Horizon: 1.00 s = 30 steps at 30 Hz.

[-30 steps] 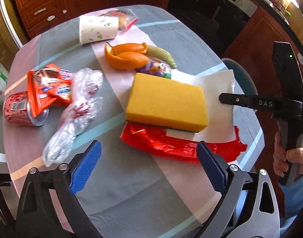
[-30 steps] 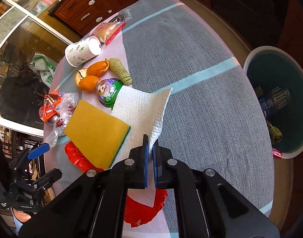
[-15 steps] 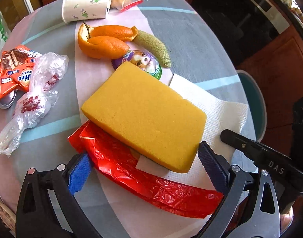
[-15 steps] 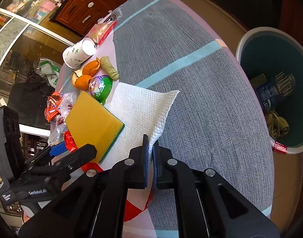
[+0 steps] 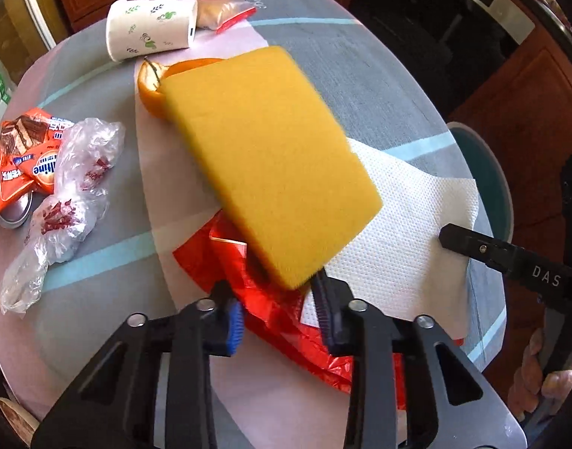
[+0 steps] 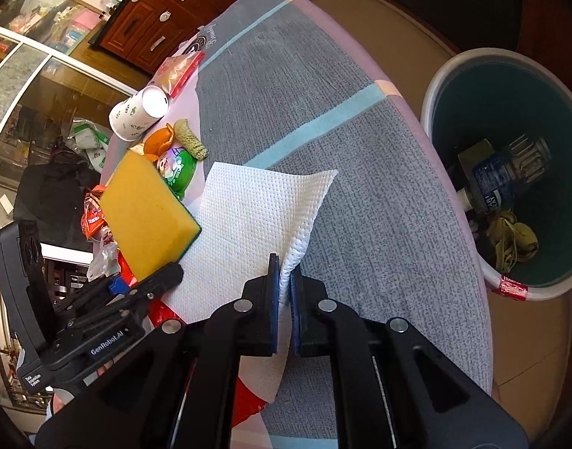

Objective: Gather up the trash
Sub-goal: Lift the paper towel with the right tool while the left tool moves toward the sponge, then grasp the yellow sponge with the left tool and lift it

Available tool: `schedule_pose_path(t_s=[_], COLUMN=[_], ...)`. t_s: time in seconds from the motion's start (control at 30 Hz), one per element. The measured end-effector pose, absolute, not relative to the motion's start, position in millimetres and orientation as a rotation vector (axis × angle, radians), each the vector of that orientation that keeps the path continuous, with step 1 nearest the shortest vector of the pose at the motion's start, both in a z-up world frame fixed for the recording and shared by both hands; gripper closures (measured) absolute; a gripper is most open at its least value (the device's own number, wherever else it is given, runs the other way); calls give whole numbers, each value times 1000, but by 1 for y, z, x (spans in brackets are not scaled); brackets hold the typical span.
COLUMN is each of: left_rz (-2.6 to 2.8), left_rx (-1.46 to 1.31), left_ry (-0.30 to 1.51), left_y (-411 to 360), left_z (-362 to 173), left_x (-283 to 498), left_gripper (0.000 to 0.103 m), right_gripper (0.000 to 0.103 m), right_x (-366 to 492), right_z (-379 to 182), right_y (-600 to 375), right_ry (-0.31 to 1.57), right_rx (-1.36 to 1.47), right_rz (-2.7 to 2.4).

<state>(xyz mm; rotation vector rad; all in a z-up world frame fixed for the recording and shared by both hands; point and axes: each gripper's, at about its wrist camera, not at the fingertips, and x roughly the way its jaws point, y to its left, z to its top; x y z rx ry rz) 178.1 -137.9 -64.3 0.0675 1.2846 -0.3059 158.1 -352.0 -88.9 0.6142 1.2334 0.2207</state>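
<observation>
My left gripper (image 5: 278, 312) is shut on the near corner of a yellow sponge (image 5: 271, 161) and holds it tilted up off the table; the sponge also shows in the right wrist view (image 6: 147, 217). My right gripper (image 6: 284, 295) is shut on the edge of a white paper towel (image 6: 248, 220), which lies spread on the table and shows in the left wrist view (image 5: 394, 239). A red plastic wrapper (image 5: 271, 310) lies under the sponge and towel. A teal trash bin (image 6: 510, 157) stands on the floor to the right of the table.
On the table lie a paper cup (image 5: 151, 30), orange peel (image 5: 151, 89), a clear plastic bag (image 5: 61, 202), an orange snack wrapper (image 5: 20, 149), a crushed can (image 5: 12, 213), a green lid (image 6: 177, 168) and a snack packet (image 6: 177, 71). The bin holds a bottle (image 6: 503, 172).
My left gripper closed on the sponge's near corner and lifted it, tilting it up. My right gripper stayed shut on the paper towel and raised its edge slightly.
</observation>
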Motion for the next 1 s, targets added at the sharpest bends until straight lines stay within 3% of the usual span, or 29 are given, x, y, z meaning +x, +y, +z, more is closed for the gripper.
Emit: schedule_pose_path(t_s=[0.13, 0.17, 0.2, 0.23, 0.3, 0.37, 0.43, 0.83, 0.87, 0.9, 1.0], left_rz=[-312, -314, -314, -319, -319, -322, -293, -118, -121, -114, -148], left_rx=[38, 37, 35, 35, 45, 30, 19, -6, -7, 4, 19], left_ry=[1291, 1283, 1272, 1250, 1225, 1216, 1215, 1301, 1286, 1263, 1241], left_y=[-123, -123, -124, -127, -139, -148, -158, -184, -184, -182, -175], left_z=[-61, -57, -53, -47, -39, -34, -32, -78, -78, -75, -67], left_x=[175, 174, 173, 172, 175, 181, 190, 230, 230, 228, 224], left_gripper=[75, 67, 48, 40, 13, 5, 5, 5, 12, 26, 27], right_gripper=[89, 87, 82, 77, 75, 74, 98, 98, 98, 98, 98], right_x=[164, 165, 167, 168, 172, 174, 175, 166, 166, 165, 162], right_z=[-88, -88, -88, -88, -86, -86, -85, -85, -85, -86, -84], right_y=[-348, -348, -348, -348, -346, -346, -347, -388, -391, -394, -399], right_ry=[1226, 1224, 1216, 1208, 1199, 1191, 1180, 1177, 1178, 1177, 1174], right_rx=[610, 613, 623, 629, 626, 623, 599, 584, 589, 594, 602], right_rz=[217, 214, 215, 217, 211, 206, 187, 134, 130, 127, 125])
